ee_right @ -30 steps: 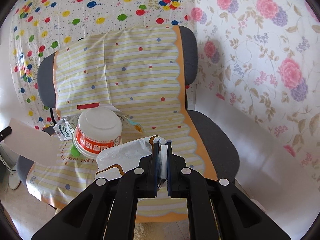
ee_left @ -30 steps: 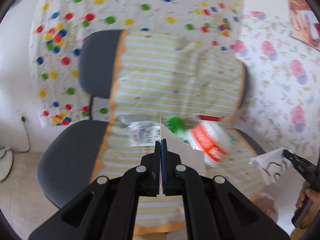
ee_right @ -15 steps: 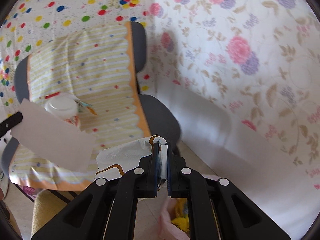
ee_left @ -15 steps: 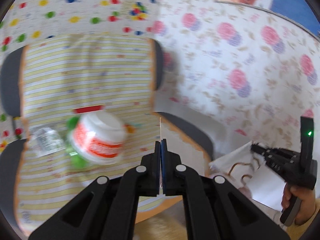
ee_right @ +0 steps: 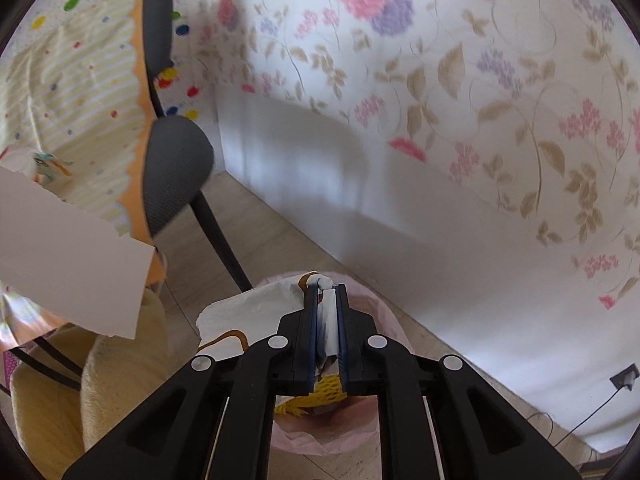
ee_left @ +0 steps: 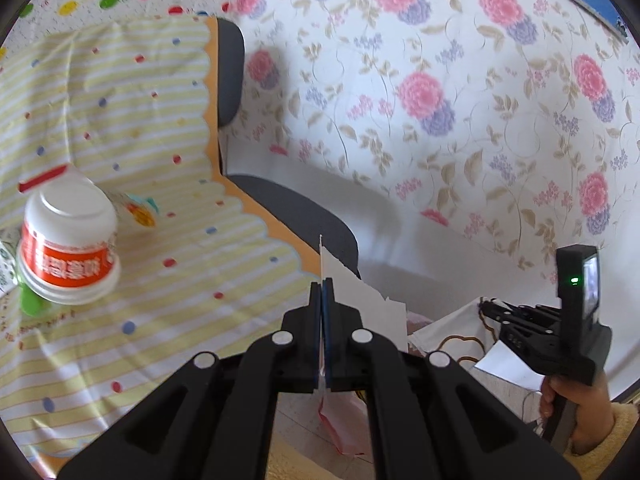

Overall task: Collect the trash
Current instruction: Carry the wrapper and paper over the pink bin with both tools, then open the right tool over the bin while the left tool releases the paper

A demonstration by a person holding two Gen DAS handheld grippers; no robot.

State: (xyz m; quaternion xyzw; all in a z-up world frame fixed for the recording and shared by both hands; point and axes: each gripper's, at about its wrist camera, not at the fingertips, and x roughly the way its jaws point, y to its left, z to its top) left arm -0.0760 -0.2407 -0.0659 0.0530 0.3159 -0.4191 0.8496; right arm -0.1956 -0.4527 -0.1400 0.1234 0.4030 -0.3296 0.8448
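A: Where is the trash, measured from the pink-lined bin (ee_right: 362,432)?

B: The crumpled white wrapper (ee_right: 256,312) hangs right above the bin's mouth. Its long axis runs from the right gripper (ee_right: 327,320) out to the left. The jaws there are opening, with a fold of the wrapper between the pads; whether they still press it I cannot tell.

A: And the other piece?

B: The torn white paper (ee_left: 360,304) stands on edge in the left gripper (ee_left: 322,320), clenched tight on it. It points up and forward, above and left of the bin.

A: What remains?

B: A red-labelled white cup (ee_left: 68,248) lies tipped on the striped cloth (ee_left: 160,120) over the chair (ee_left: 296,208), well left of the bin.
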